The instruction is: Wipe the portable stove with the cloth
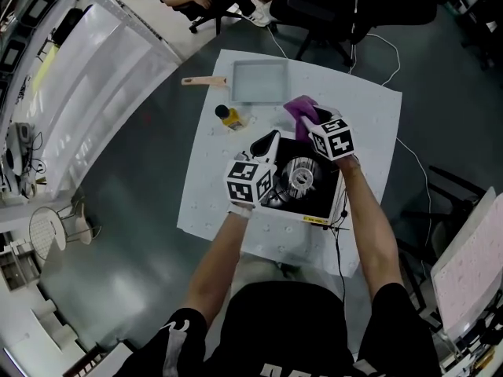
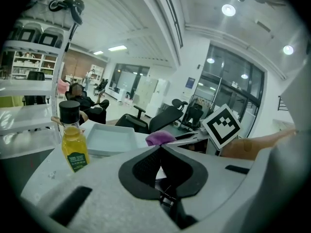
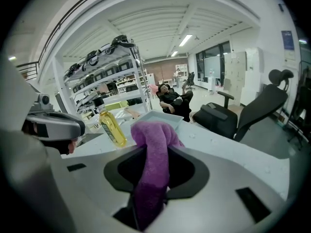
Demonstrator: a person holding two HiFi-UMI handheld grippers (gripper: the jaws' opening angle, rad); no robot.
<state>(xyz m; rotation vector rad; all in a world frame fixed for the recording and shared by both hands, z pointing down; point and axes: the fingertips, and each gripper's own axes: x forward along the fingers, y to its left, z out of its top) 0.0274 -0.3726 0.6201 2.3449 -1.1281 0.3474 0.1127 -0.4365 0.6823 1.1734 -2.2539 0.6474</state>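
Your arms (image 1: 222, 251) reach forward over the portable stove (image 1: 317, 200). Your right gripper (image 1: 308, 118) tilts down, pinching the purple cloth (image 1: 299, 107) at the stove's twelve o'clock. Your left gripper (image 1: 269, 140), at ten o'clock, is pinched closed, empty.

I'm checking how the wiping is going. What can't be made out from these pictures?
- Portable stove top: in the head view, the left gripper and right gripper cover much of it, so dirt can't be judged.
- Whether the cloth touches the stove: the right gripper's body hides the cloth's lower end.
- Bottle label: in the left gripper view, the print is too small.
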